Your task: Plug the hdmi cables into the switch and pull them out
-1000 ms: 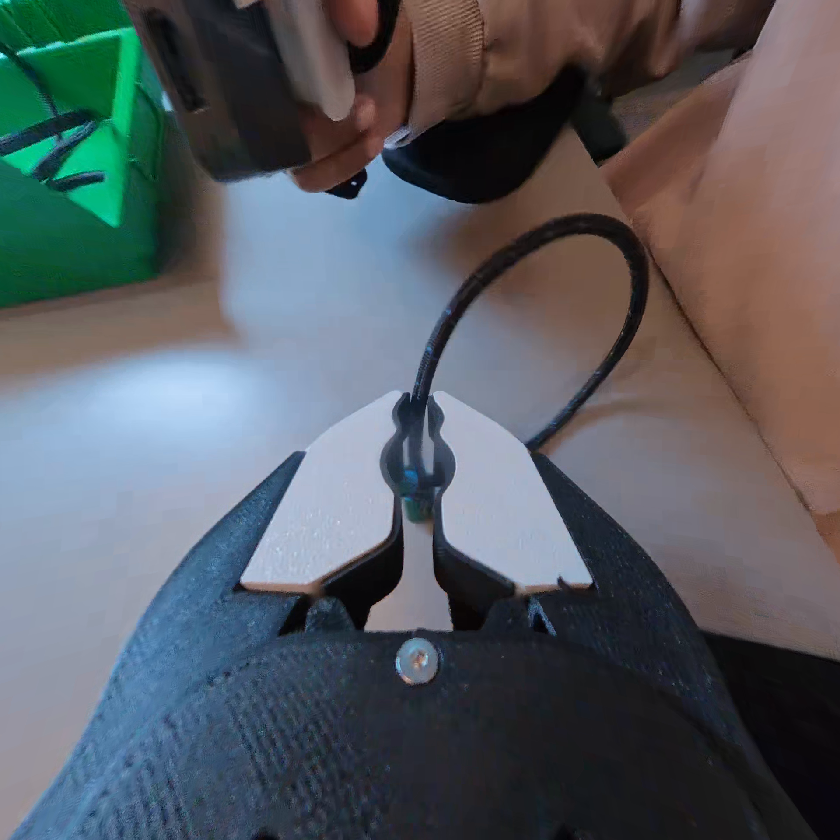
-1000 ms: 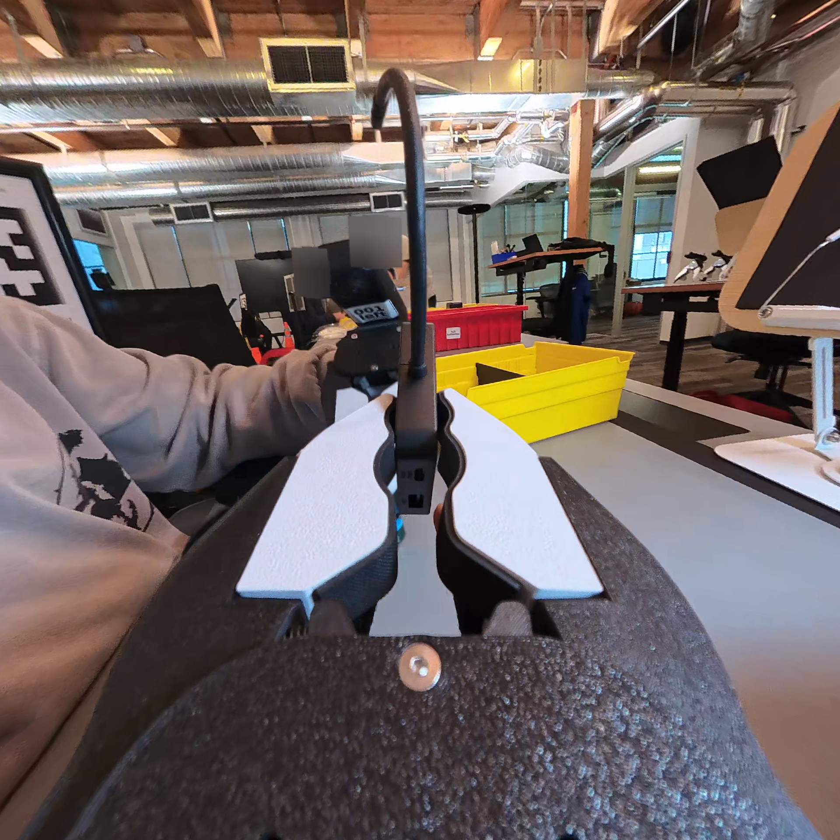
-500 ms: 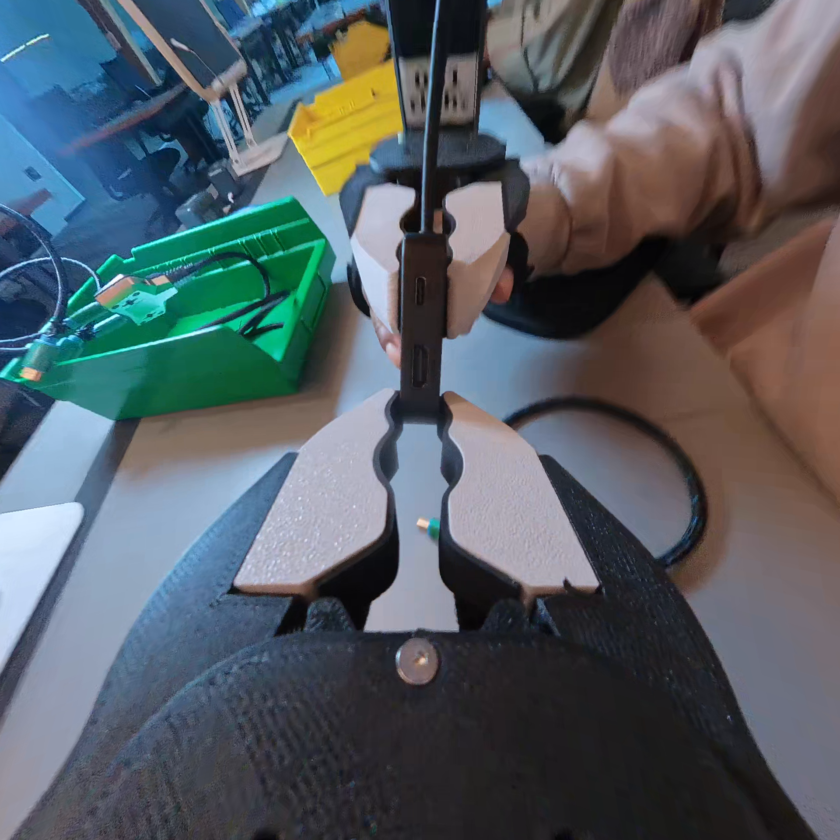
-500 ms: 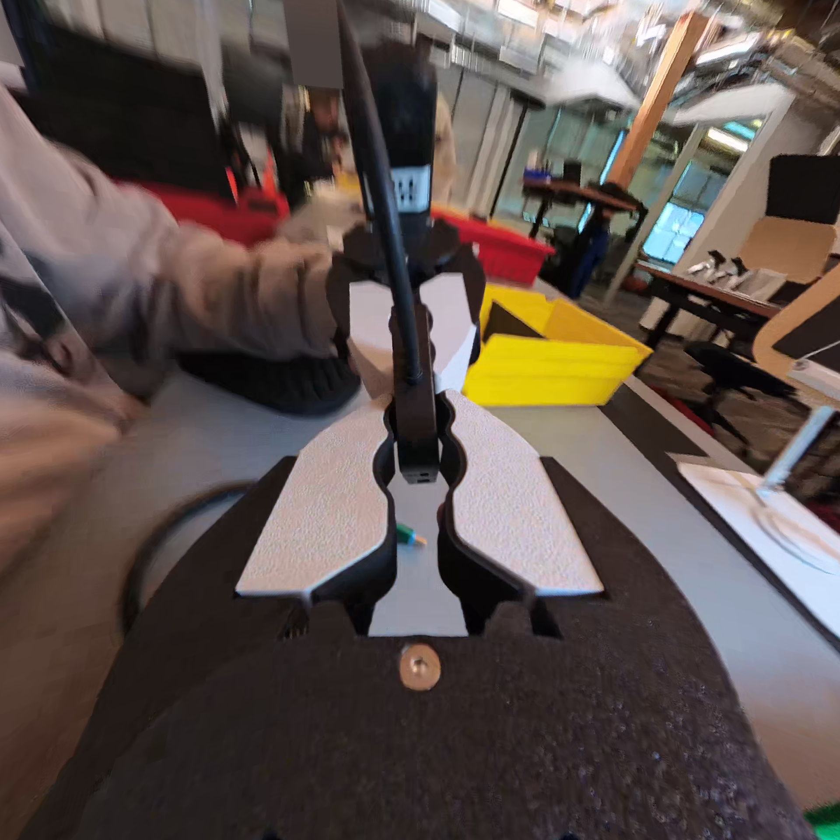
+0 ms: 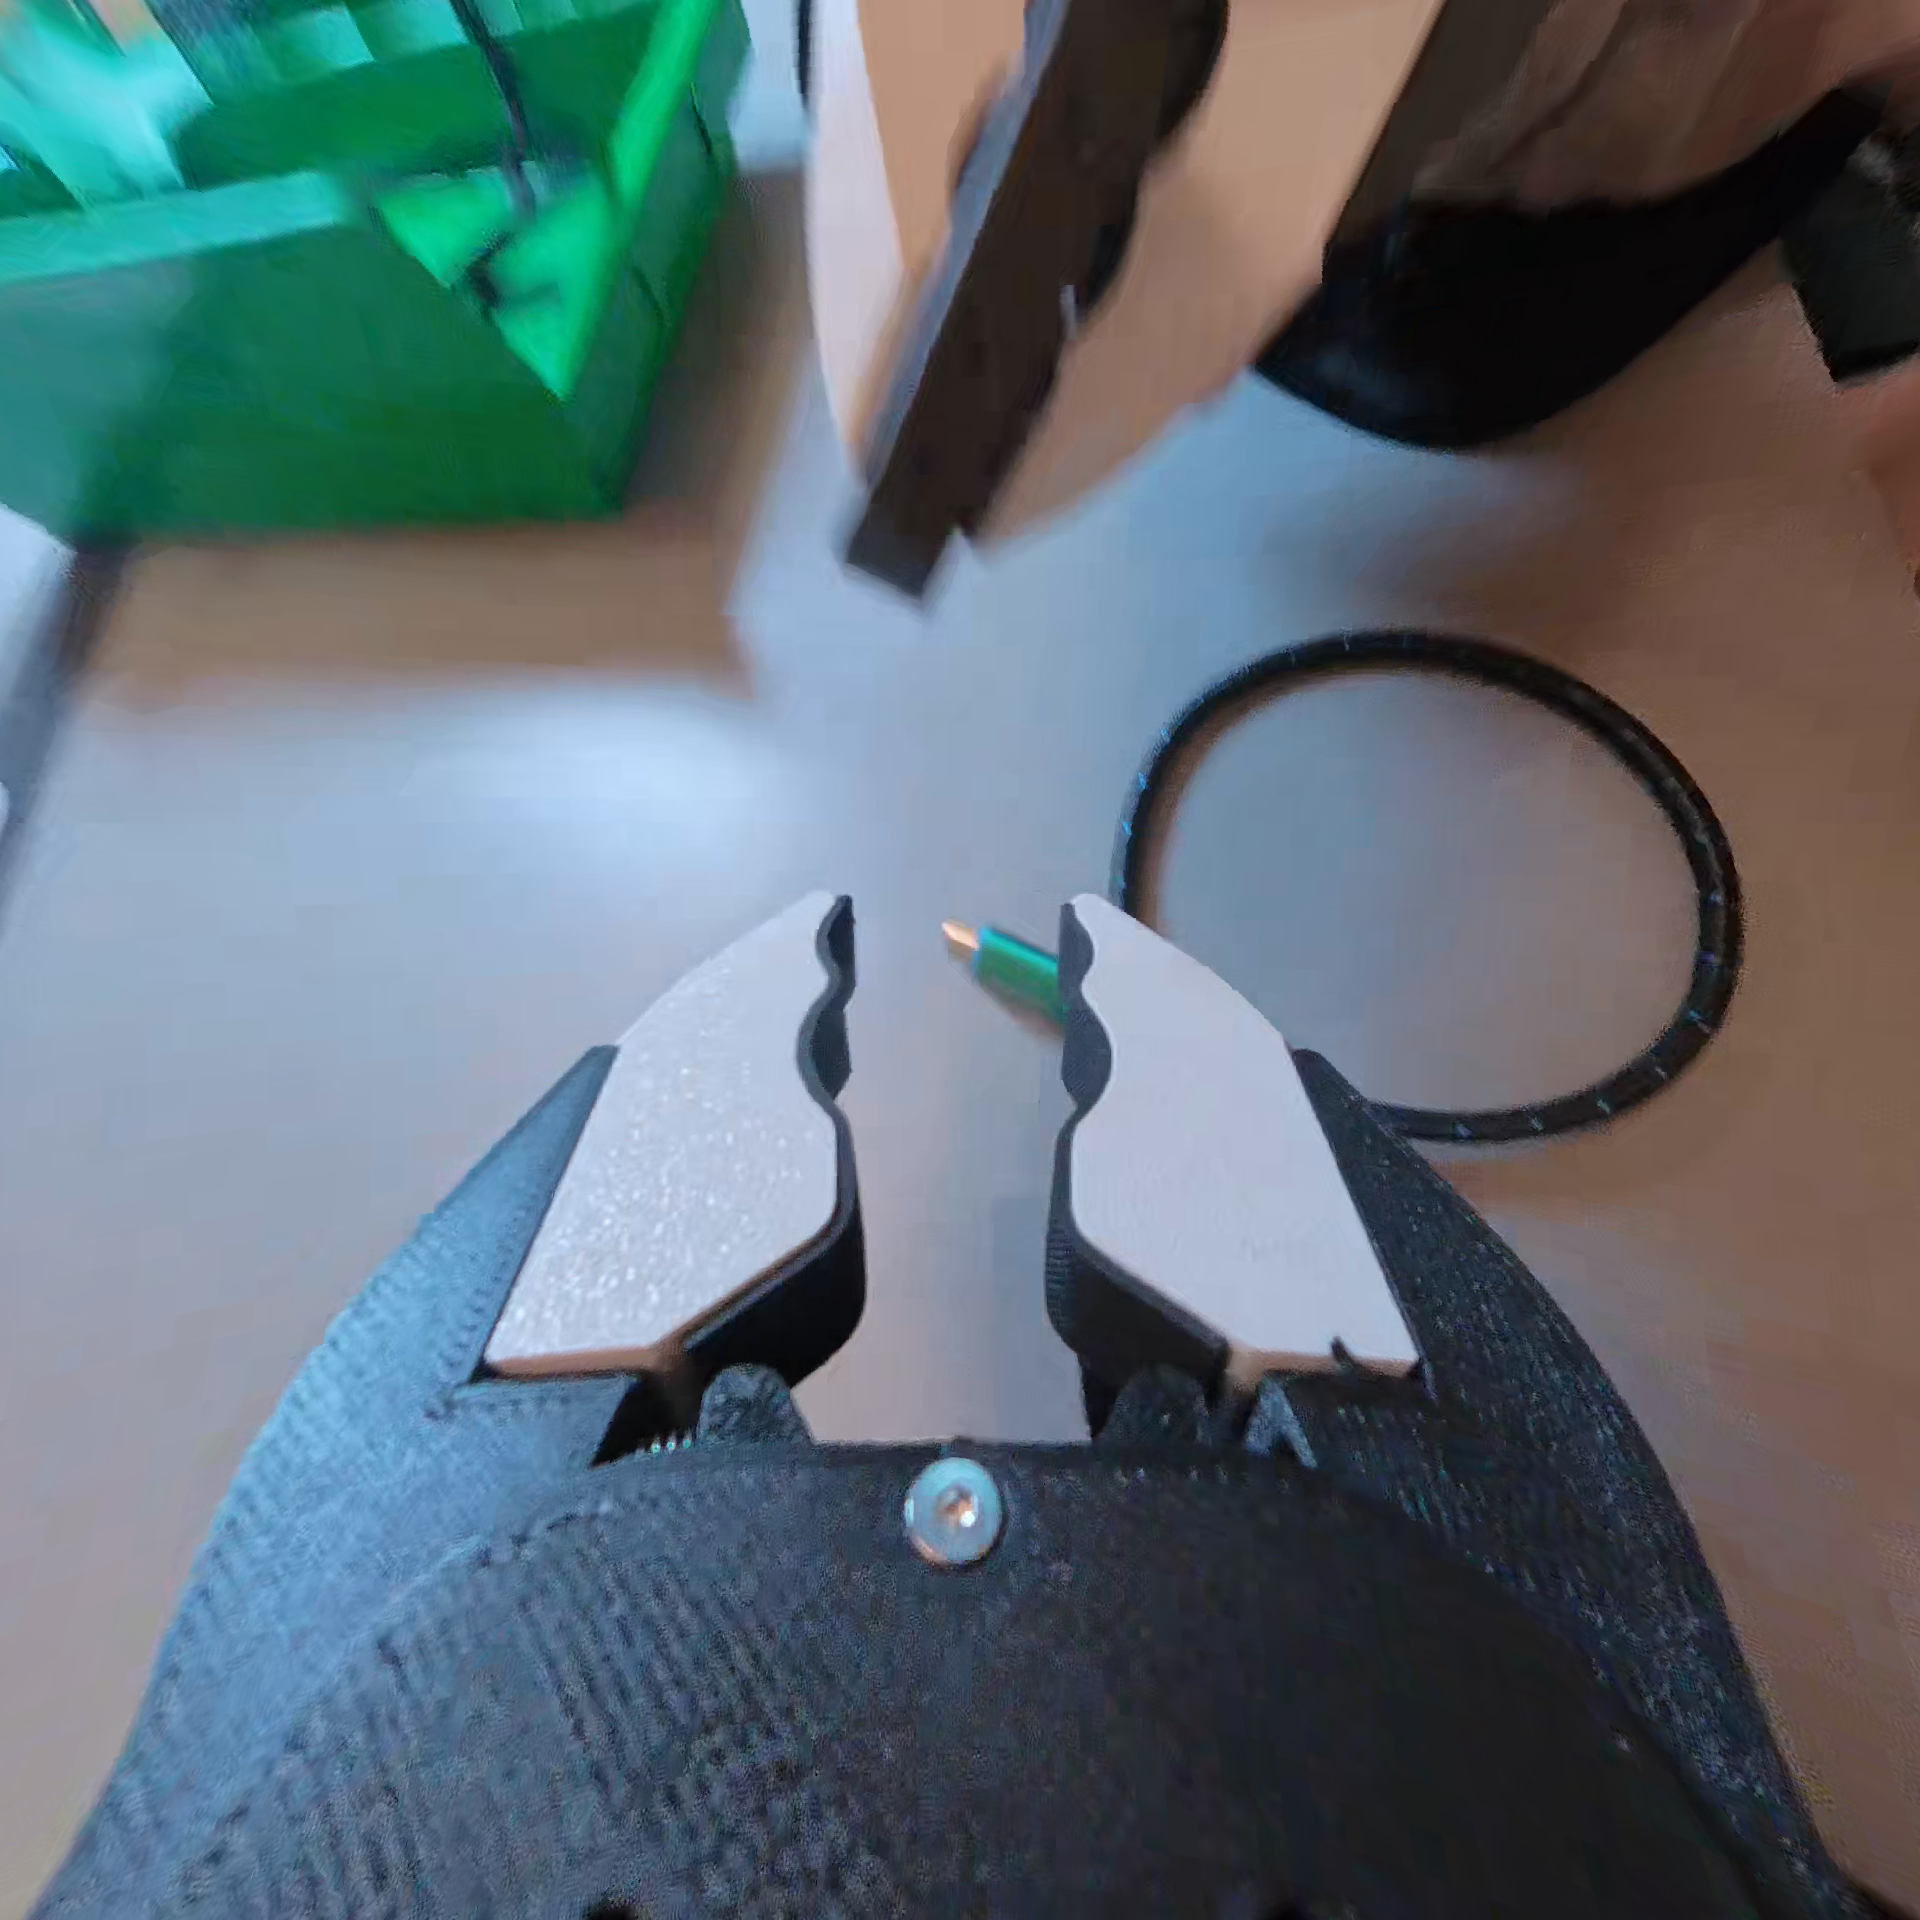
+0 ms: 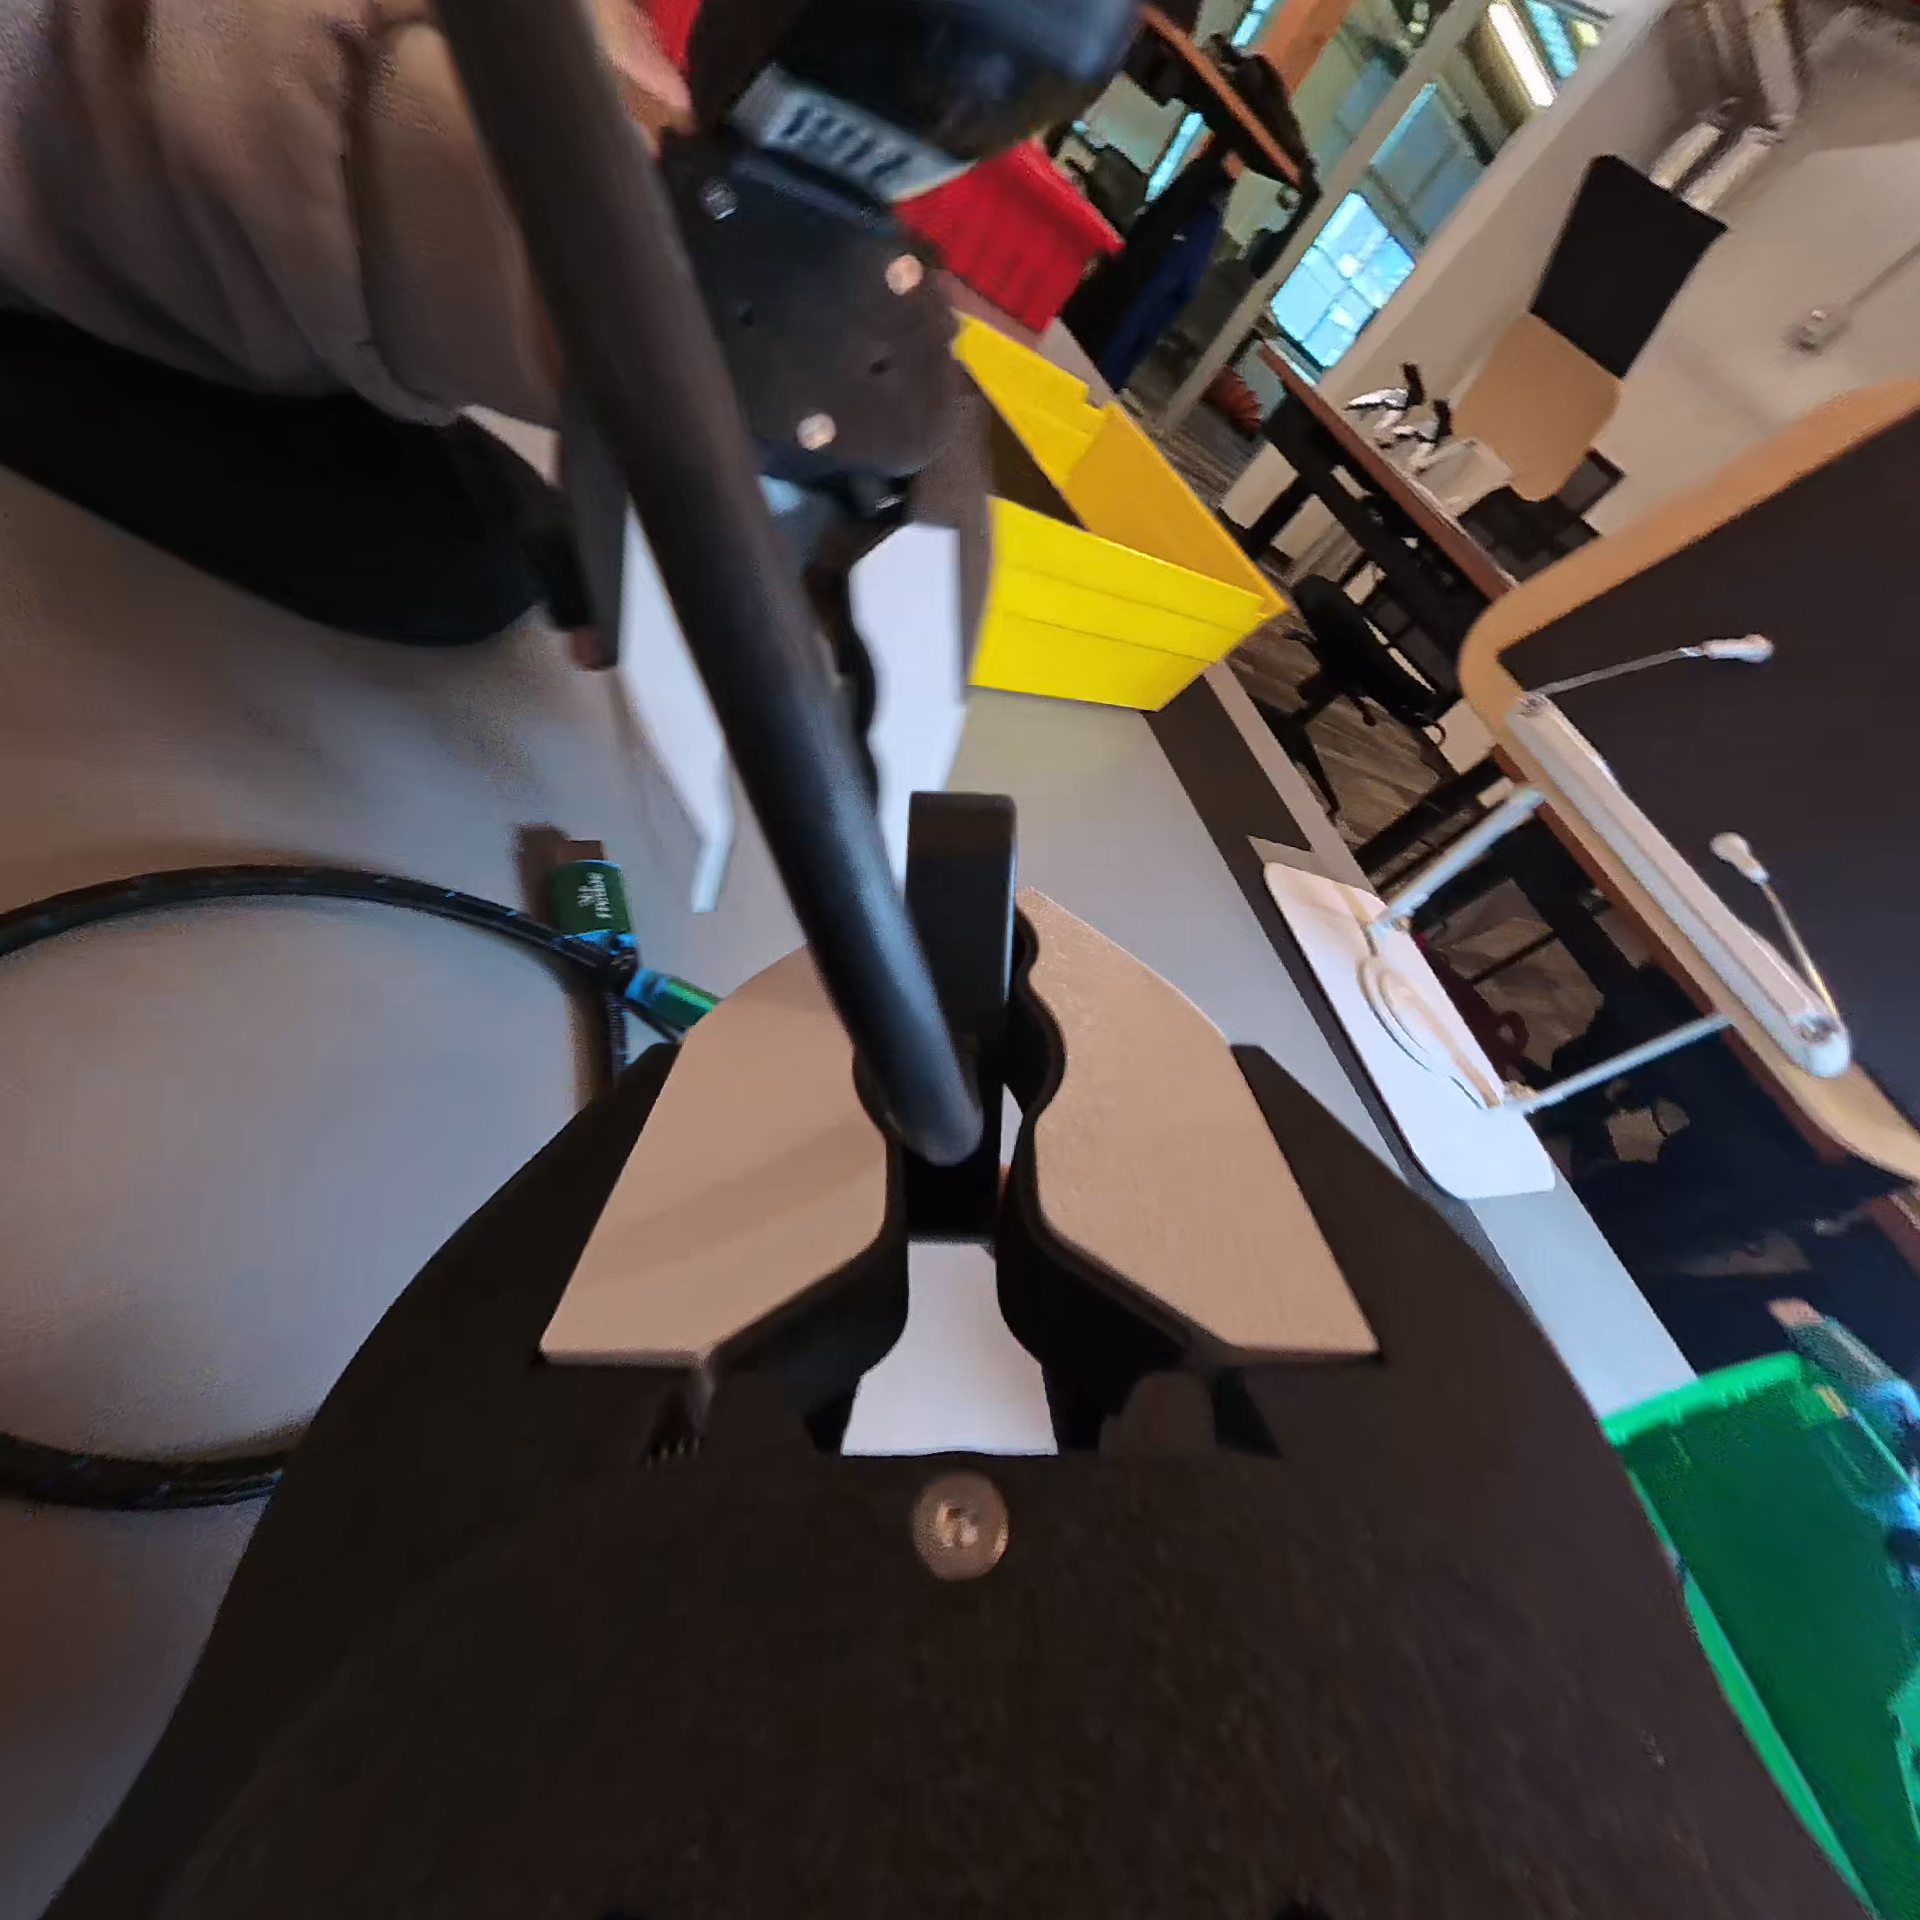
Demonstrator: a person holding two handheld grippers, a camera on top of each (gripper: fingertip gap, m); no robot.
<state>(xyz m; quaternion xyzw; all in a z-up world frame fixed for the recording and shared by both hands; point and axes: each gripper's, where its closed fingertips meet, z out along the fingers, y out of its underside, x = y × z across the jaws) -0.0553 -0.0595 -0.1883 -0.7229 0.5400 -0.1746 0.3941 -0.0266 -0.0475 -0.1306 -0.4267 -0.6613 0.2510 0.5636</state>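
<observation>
My left gripper (image 5: 956, 920) is open and empty, low over the grey table. A green HDMI plug with a gold tip (image 5: 997, 971) lies just beyond its right finger, on a black braided cable (image 5: 1704, 904) looped on the table. My right gripper (image 6: 935, 935) is shut on the dark, flat switch (image 6: 956, 862), whose thick black lead (image 6: 727, 520) rises up and left. In the left wrist view the switch (image 5: 966, 343) hangs blurred above the table. The plug (image 6: 592, 904) and cable loop (image 6: 312, 894) also show in the right wrist view.
A green bin (image 5: 312, 312) with cables stands at the far left; it also shows in the right wrist view (image 6: 1766, 1507). A yellow bin (image 6: 1101, 613) sits farther along the table. A white lamp base (image 6: 1403, 1029) stands near the table edge. A person's sleeve (image 6: 260, 208) is close. The left gripper's tips are roughly 7 centimeters from the right gripper's.
My left gripper has opened, let go of the switch's end and tilted down toward the table. My right gripper has kept hold of the switch and swung over the cable loop.
</observation>
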